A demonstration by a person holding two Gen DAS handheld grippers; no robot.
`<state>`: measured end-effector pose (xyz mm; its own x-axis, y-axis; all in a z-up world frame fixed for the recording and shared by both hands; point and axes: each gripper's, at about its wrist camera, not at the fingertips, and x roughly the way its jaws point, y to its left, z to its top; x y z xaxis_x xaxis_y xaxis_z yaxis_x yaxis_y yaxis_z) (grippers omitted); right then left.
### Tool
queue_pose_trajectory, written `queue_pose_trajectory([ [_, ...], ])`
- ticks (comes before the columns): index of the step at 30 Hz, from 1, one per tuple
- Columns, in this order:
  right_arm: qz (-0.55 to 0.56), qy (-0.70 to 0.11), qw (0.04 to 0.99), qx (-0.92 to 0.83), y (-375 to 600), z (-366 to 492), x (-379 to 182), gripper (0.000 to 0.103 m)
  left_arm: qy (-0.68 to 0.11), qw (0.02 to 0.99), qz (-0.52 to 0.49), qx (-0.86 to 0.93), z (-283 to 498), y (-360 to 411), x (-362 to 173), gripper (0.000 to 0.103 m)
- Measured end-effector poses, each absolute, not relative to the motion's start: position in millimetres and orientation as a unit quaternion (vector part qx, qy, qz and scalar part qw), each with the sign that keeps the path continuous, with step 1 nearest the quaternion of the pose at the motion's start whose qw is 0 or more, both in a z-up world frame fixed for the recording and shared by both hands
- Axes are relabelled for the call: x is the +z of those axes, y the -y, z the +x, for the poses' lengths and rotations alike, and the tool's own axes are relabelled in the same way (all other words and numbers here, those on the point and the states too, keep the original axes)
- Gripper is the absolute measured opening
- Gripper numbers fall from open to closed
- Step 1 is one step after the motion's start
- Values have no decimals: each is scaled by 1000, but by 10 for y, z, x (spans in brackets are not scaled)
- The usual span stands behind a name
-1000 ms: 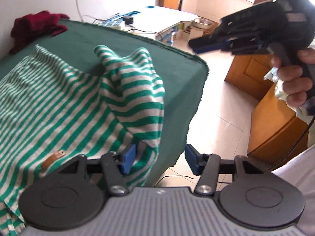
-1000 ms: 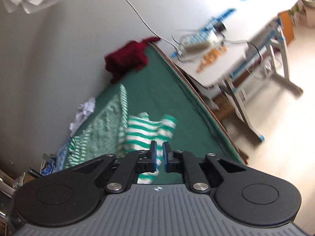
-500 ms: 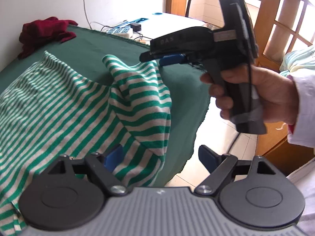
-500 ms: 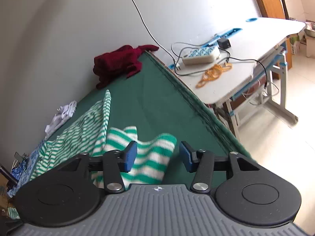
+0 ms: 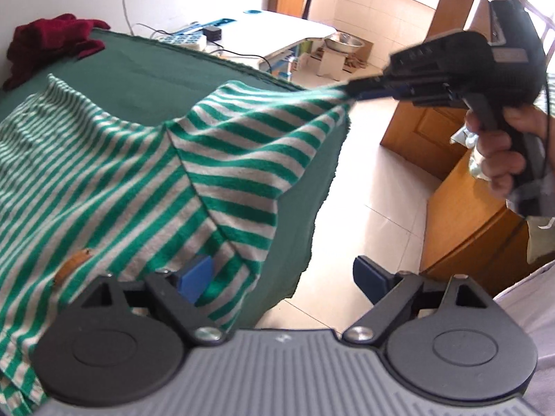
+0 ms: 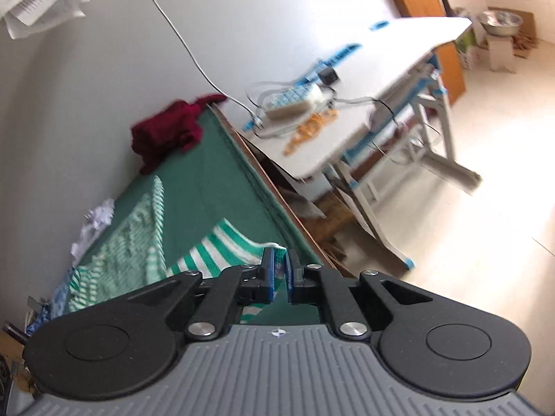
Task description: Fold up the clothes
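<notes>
The left gripper stood with its jaws spread wide and opening further; the lower edge of the green-and-white striped shirt draped over its left blue pad, the right pad was bare over the floor, and nothing was pinched. The shirt lay spread on the dark green cloth that covered the table, its soft knit rumpled, a small brown patch near its hem. At the table's far left corner sat a crumpled dark red garment.

Further right, the shirt's sleeve was drawn taut off the table's ragged cloth edge, out over open tiled floor. The right gripper, gripped by a hand, had its jaws closing on the sleeve end, and the right wrist view showed striped fabric pinched between the narrow blue pads.

Beyond the green cloth stood a white desk bearing a white power strip and an orange cord, with clear floor beside its frame. A steel bowl rested on a small stand at the far wall; what it held could not be made out. Wooden cabinets bounded the floor on the right.
</notes>
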<state>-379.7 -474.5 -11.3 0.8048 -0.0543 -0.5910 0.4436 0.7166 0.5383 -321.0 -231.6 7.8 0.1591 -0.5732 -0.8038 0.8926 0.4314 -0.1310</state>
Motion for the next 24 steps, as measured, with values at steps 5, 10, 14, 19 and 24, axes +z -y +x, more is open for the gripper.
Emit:
queue_pose_trajectory([
  [5,284,-344,873,-199,4528,-3795,-283,6,-430,719,205,-506,-3209,2345,-59,98],
  [10,259,-315,888,-212,4482,-3738,-112,16,-470,723,204,-464,-3179,2074,-253,94],
  [14,183,-287,937,-77,4086,-3358,177,44,-512,739,164,-406,-3083,1615,-313,93],
  [19,157,-356,919,60,3568,-2787,-62,43,-514,775,153,-334,-3142,967,-173,95],
  [24,158,-354,921,-22,3766,-2691,-168,34,-514,814,106,-249,-3048,437,-90,95],
])
